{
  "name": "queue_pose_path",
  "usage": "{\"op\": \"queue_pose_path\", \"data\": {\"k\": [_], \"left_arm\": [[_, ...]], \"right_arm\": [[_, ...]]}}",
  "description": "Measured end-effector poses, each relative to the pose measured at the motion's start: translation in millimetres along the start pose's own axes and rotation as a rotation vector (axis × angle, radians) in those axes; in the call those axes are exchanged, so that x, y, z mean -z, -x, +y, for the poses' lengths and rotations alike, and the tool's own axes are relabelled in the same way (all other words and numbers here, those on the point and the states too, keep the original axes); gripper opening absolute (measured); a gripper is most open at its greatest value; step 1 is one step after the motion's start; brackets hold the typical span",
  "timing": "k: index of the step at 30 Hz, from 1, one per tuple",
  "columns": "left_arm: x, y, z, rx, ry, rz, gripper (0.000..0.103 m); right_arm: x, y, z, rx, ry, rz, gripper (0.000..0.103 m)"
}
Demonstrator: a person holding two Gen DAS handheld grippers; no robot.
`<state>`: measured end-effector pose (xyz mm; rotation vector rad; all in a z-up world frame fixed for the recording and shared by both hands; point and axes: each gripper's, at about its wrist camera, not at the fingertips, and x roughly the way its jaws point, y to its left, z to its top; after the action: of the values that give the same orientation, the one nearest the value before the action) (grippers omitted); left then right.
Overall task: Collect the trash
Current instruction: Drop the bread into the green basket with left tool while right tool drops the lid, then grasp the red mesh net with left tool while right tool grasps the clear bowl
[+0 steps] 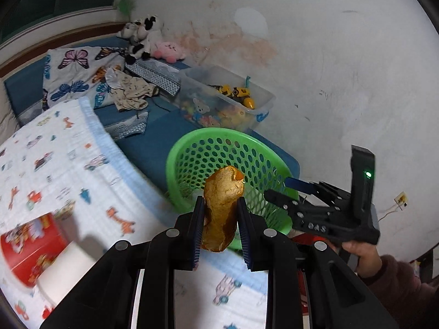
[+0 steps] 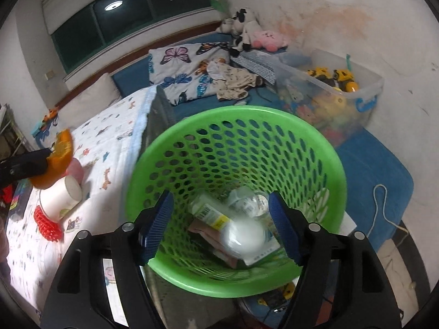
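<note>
My left gripper (image 1: 221,201) is shut on a brown-orange piece of peel (image 1: 219,189) and holds it upright above the printed blanket, just short of the green perforated basket (image 1: 175,150). In the right wrist view the same peel (image 2: 60,150) shows at the far left. My right gripper (image 2: 221,196) stands open above the basket (image 2: 241,112), with nothing between its pads. In the basket lie a small labelled bottle (image 2: 211,211), crumpled clear plastic (image 2: 247,200) and a blurred white round thing (image 2: 241,235). A hand (image 1: 359,249) holds the right gripper (image 1: 282,189) at the basket's right rim.
On the blanket lie a white paper cup (image 2: 60,194), a red mesh piece (image 2: 48,224) and a red printed tin (image 1: 30,246). A clear bin of toys (image 2: 329,93) stands behind the basket by the stained wall. Pillows, clothes and plush toys (image 1: 145,38) fill the far end.
</note>
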<state>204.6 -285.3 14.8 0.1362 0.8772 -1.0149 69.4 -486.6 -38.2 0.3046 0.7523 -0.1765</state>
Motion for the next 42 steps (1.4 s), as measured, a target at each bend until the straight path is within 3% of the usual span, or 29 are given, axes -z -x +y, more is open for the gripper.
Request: {"op": "queue_pose_path", "data": {"k": [13,16,19,25,29,34,42], "left_arm": [[-16.0,-65.7,-21.3,-0.008,-0.007,0.091,0.026],[-15.7,-72.7,-24.7,-0.004,0.001,0.103,0.031],[-13.5,-72.6,-26.0,-0.002,0.008,0.094,0.047],[-8.1,-56.7,-22.4,0.003,0.019,0.063,0.052],[4.4,-32.3,-17.5,-0.031,0.025,0.025,0.052],[30.7,5.2,-6.8,-0.106,0.029,-0.015,0.052],[85.2,69.2,39.9,-0.24,0.136,-0.071,0.052]], "right_arm": [[16.5,28.6,-7.4,0.013,0.013,-0.038,0.074],[19.1,32.9,-6.8,0.007,0.011,-0.044,0.074],[20.6,35.9,-5.5,0.0,0.01,-0.046,0.074],[25.1,41.7,1.4,-0.011,0.016,-0.048,0.074],[27.6,46.4,11.2,-0.033,0.027,-0.054,0.074],[33.1,50.3,29.8,-0.066,0.053,-0.057,0.077],[37.5,47.1,62.3,-0.127,0.094,-0.048,0.082]]}}
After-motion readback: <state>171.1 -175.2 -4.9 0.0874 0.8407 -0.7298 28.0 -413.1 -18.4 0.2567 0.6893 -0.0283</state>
